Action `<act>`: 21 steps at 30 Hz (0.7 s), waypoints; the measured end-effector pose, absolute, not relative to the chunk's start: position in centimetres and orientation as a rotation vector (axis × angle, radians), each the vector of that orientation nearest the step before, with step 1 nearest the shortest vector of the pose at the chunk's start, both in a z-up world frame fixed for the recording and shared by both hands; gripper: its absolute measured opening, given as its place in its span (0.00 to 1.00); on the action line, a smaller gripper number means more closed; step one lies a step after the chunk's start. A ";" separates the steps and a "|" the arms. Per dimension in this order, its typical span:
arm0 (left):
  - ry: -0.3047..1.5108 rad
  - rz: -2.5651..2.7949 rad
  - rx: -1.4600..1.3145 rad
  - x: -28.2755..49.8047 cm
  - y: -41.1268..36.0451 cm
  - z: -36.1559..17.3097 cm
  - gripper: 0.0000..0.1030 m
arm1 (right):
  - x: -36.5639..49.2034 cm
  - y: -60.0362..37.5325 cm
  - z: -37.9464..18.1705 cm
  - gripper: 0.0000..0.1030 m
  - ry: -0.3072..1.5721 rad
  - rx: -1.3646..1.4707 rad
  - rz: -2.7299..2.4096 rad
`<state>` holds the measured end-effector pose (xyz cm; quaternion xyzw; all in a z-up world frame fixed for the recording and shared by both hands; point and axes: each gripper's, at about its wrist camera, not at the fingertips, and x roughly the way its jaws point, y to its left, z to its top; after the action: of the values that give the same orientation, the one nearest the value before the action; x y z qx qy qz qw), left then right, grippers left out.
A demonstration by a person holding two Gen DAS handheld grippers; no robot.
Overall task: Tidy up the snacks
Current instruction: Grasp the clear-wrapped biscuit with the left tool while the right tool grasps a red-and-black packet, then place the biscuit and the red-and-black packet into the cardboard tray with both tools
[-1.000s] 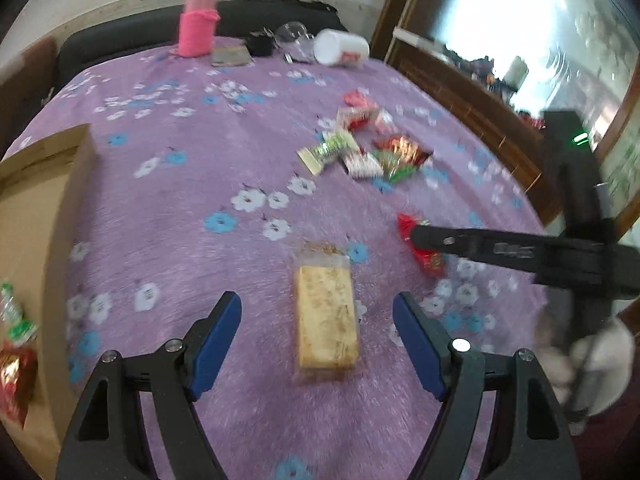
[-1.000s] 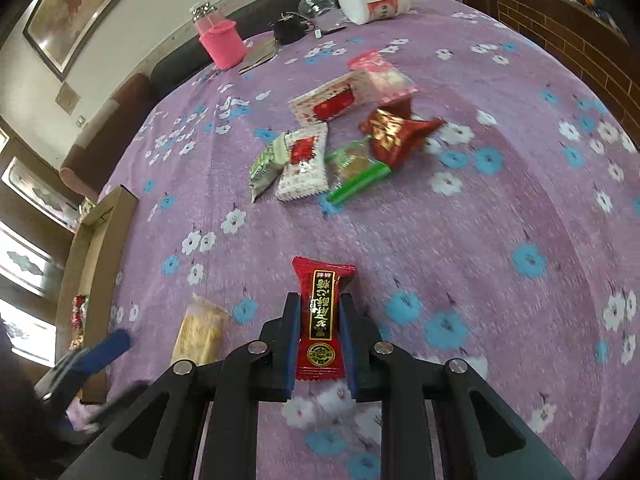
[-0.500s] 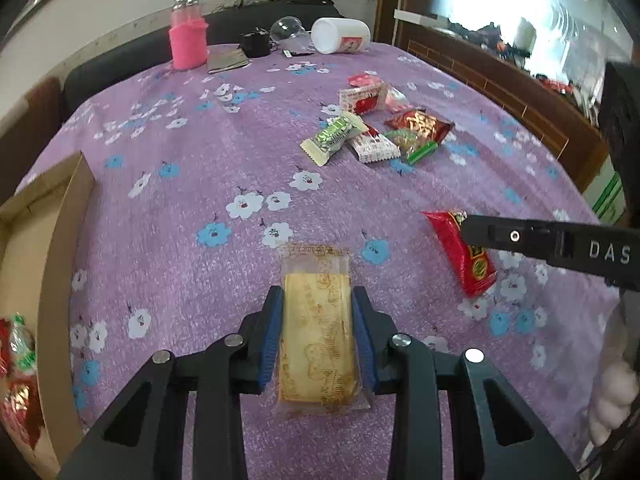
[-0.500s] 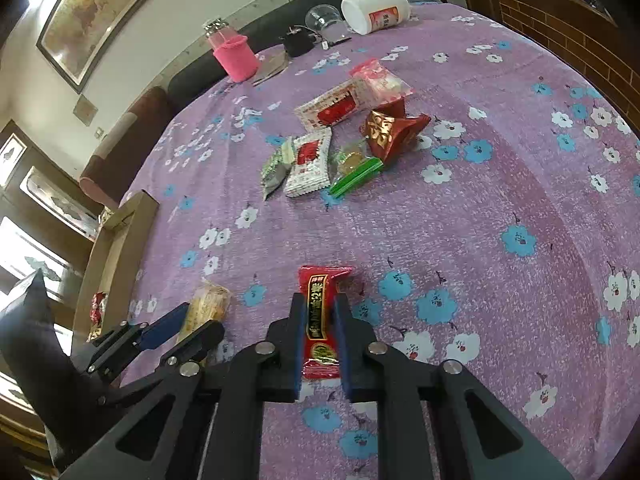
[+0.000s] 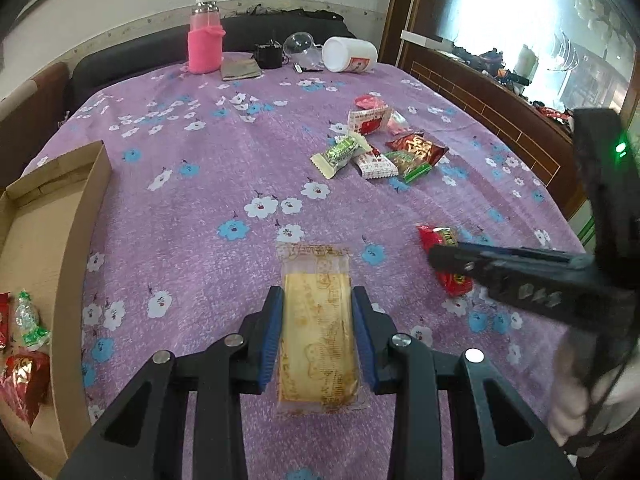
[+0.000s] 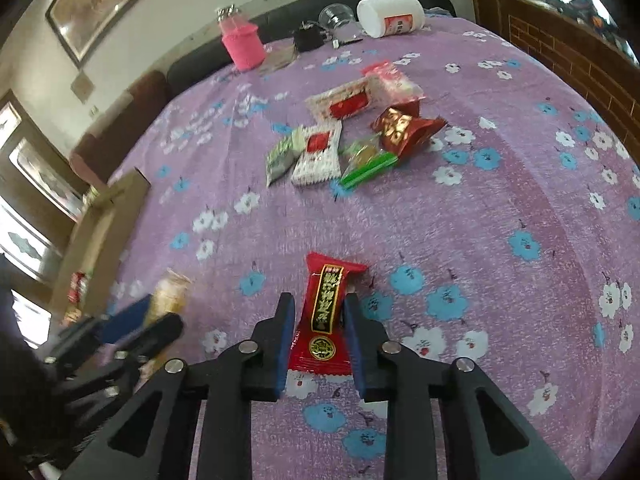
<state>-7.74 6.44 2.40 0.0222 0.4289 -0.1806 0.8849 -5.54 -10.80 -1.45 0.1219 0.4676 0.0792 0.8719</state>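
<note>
On the tablecloth (image 5: 224, 184) a cluster of snack packets (image 5: 380, 148) lies far and right of centre; a wrapped cake (image 5: 318, 332) lies near, between the left gripper's (image 5: 318, 344) fingers; right of it a sachet (image 6: 326, 316) sits between the right gripper's (image 6: 318, 340) fingers; a cardboard box (image 5: 76, 248) lies at the left edge, packets inside; a bottle (image 5: 205, 38) and jar (image 5: 350, 55) stand farthest.
</note>
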 end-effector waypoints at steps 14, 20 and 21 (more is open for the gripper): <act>0.846 -0.344 -0.036 -9.3 9.7 4.5 0.32 | -6.7 -9.4 -0.7 0.18 0.936 0.168 0.152; 0.790 -0.284 -0.125 -10.4 14.2 6.7 0.32 | -7.8 -7.0 2.3 0.19 0.868 0.156 0.231; 0.781 -0.268 -0.141 -10.5 15.3 7.0 0.32 | -7.9 -6.5 2.7 0.19 0.861 0.156 0.248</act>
<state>-10.54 15.29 7.04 -0.0685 0.3790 -0.1300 0.9137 -7.90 -6.52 2.70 0.0752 0.4158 0.1196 0.8984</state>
